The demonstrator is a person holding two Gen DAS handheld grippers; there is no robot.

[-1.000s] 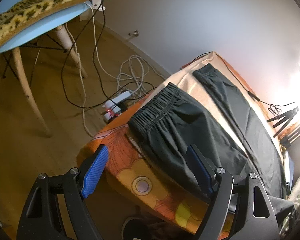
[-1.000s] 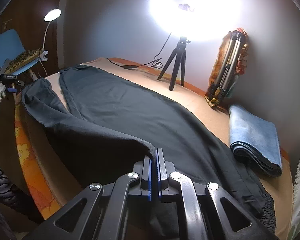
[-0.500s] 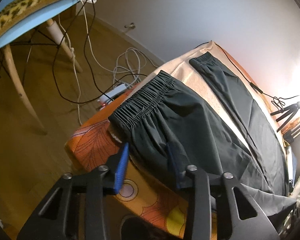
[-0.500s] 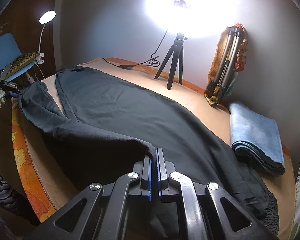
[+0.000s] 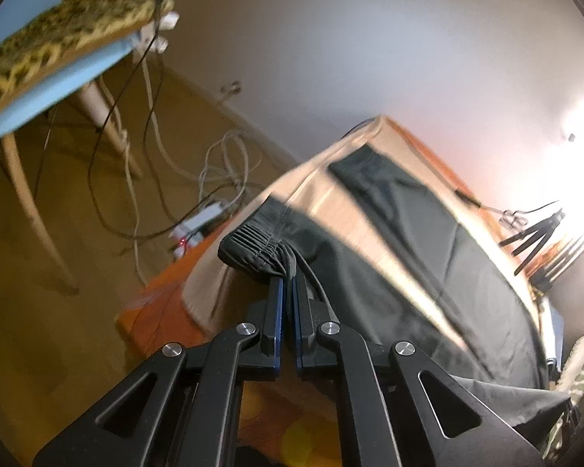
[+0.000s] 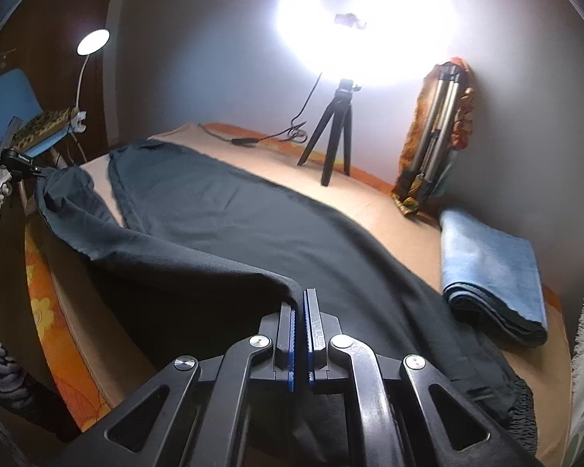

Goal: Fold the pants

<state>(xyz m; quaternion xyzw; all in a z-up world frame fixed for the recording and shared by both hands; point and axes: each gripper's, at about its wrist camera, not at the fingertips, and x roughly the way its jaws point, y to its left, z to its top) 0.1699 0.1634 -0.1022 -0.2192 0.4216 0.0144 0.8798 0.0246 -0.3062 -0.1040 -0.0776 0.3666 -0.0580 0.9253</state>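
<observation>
Black fabric is filling both views: the pants (image 5: pixel 401 241) are lying spread across the beige-covered worktop (image 5: pixel 331 190), one leg flat, the other being lifted.

Left wrist view: the left gripper (image 5: pixel 287 284) is pinching the gathered cuff (image 5: pixel 253 251) at the worktop's near corner, jaws closed to a narrow slit with cloth bunched between them. The frame is motion-blurred. Beyond the worktop, cables (image 5: pixel 222 163) are trailing on the floor beside a blue chair (image 5: pixel 58 78).

Right wrist view: the right gripper (image 6: pixel 300 299) is clamping the raised leg's edge, jaws nearly together on a fabric ridge. The elastic waistband (image 6: pixel 521 401) is sitting to the right of this gripper. A folded blue towel (image 6: pixel 490 272) and a small tripod (image 6: pixel 336 136) are resting on the worktop beyond the pants.

Risk, as judgement: each grip is holding only a thin edge. If the two ends are travelling unevenly, cloth may be slipping out, or the leg may be landing skewed over its partner. A wide sweep could be dragging fabric into the towel.
</observation>
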